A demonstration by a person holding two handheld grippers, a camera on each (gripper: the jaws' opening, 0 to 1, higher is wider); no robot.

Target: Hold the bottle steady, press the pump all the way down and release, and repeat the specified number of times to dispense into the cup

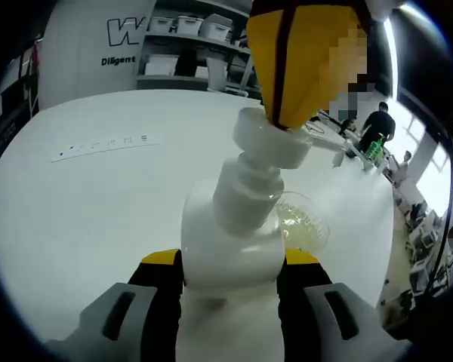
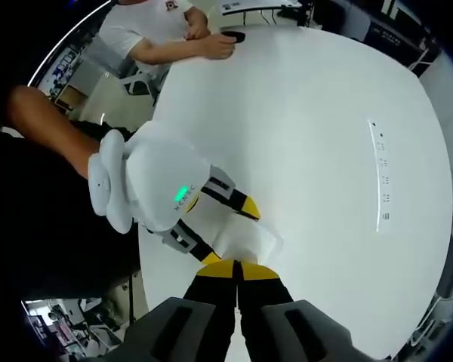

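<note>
Left gripper (image 1: 230, 275) was clamped on the white bottle (image 1: 230, 241), one yellow-tipped jaw on each side of the body, bottle upright on the white table (image 1: 98, 204). Right gripper (image 1: 306, 60) came in from above in the left gripper view, its yellow tip resting on the pump (image 1: 272, 136). The pump head sat low, close over the collar; can't tell if it was fully down. Nozzle pointed right, toward the clear cup (image 1: 302, 222) standing just beside the bottle on its far right side, touching or nearly so. Cup held some pale yellowish liquid.

In the right gripper view, the right gripper (image 2: 238, 271) had its jaws closed together, tips meeting with no gap and nothing between them, pressed onto the white bottle top (image 2: 245, 237) right below. Left gripper (image 2: 234, 196) showed there too, reaching in from the left and gripping the bottle.

A white power strip (image 1: 106, 145) lay on the table, well apart, far left of the bottle. Another person's hand (image 2: 215, 45) rested on the far edge of the table. Shelves with white bins (image 1: 189, 30) stood behind the table.
</note>
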